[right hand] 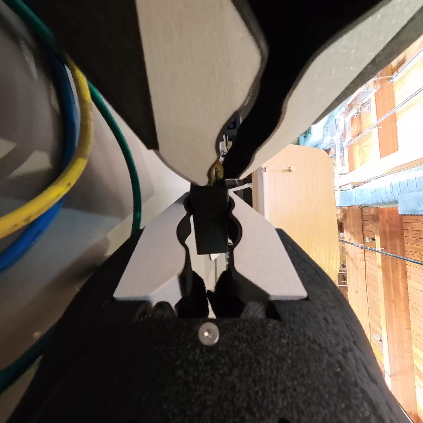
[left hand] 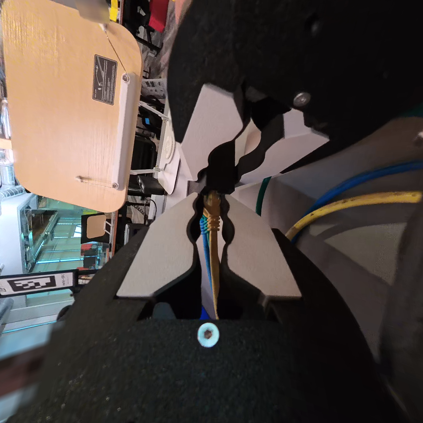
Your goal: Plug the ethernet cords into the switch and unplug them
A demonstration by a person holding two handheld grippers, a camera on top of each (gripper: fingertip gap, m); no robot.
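In the left wrist view my left gripper (left hand: 211, 198) is shut on the yellow ethernet cord (left hand: 212, 214) at its ribbed plug boot, with the plug tip at a small black switch (left hand: 220, 176). Blue and green plug boots (left hand: 204, 225) lie just beside it between the fingers. My right gripper (left hand: 225, 158) comes in from above, holding the switch. In the right wrist view my right gripper (right hand: 209, 200) is shut on the black switch (right hand: 210, 225). The left gripper (right hand: 219, 168) meets it from above with the yellow plug (right hand: 215, 172) at the switch's far end.
Loose loops of yellow cord (right hand: 80, 142), blue cord (right hand: 68, 109) and green cord (right hand: 128, 146) hang to the left. A light wooden board (left hand: 68, 103) stands behind, also in the right wrist view (right hand: 302, 206). A marker strip (left hand: 34, 283) sits at lower left. Less than 4 cm separates the two grippers' tips.
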